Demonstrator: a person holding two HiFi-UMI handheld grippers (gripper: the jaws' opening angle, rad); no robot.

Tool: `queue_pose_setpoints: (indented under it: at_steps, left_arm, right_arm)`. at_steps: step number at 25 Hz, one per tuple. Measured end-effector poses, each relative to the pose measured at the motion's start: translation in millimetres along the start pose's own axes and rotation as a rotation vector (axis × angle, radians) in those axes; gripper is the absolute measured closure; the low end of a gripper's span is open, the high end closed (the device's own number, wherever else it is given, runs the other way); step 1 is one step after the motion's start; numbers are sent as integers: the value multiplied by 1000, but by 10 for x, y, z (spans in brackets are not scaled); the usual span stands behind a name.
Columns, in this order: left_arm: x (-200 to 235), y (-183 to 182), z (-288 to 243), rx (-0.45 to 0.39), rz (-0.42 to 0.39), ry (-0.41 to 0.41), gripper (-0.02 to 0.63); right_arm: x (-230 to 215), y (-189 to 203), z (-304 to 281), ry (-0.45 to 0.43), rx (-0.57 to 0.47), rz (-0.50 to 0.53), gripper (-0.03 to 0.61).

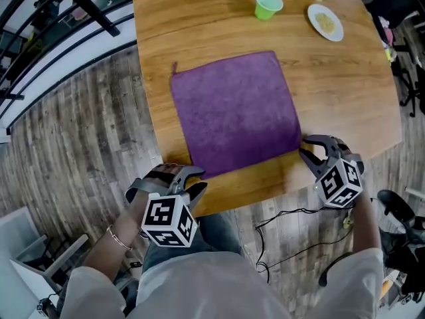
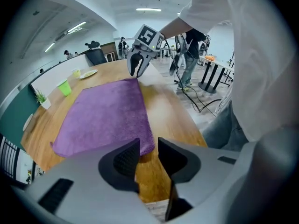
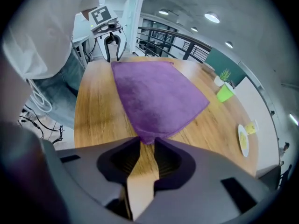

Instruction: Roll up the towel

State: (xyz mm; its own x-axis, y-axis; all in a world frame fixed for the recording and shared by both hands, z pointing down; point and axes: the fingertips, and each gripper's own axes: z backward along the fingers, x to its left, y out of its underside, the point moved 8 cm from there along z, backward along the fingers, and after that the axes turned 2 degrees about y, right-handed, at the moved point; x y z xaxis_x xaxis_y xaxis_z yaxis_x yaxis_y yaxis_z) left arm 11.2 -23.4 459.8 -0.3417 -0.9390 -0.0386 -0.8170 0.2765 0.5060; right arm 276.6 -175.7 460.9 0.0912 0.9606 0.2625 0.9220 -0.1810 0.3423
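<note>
At the near left, our left gripper [image 2: 148, 143] hangs over the near-left corner of the towel [image 1: 236, 108], which lies flat and unrolled in the middle of the tabletop [image 1: 199, 25]. Its jaws stand a little apart on nothing, the corner just past their tips and partly behind one jaw. Further right, our right gripper [image 3: 147, 143] straddles the near-right corner. Its jaws are also narrowly apart, with the very tip of the cloth between them, not yet pinched as far as we can judge. We see two risks. Either pair may close on only the tip, or beside it, so the cloth slips out on the first lift. And if one side catches while the other misses, we think the roll would start crooked. Both corners also lie near the tabletop's edge, so a drag toward us could pull the towel off. Only the gripper views show the gaps at the jaws; the head view hides them under the marker cubes, but it alone shows both corners together, and a cup [image 1: 268, 4] and plate [image 1: 325, 22] well apart at the far right.
</note>
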Motion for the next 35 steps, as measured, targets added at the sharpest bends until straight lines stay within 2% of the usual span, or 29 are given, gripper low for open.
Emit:
queue_pose_setpoints:
  at_steps: [7, 12, 18, 21, 26, 35]
  left_arm:
    - [-1, 62, -74, 11, 23, 14, 500]
    - [2, 79, -112, 9, 30, 37, 503]
    - [24, 115, -154, 0, 70, 97, 508]
    - [62, 113, -157, -1, 81, 111, 523]
    - [98, 116, -145, 2, 77, 84, 584]
    - [45, 150, 13, -63, 178, 53, 594]
  right_arm:
    - [51, 1, -87, -11, 31, 96, 482]
    - [47, -11, -108, -54, 54, 114, 483]
    - [48, -43, -145, -113, 77, 124, 555]
    - [9, -66, -151, -140, 89, 126, 565]
    - [-18, -83, -171, -173, 92, 109, 577]
    - [99, -91, -48, -219, 98, 66, 577]
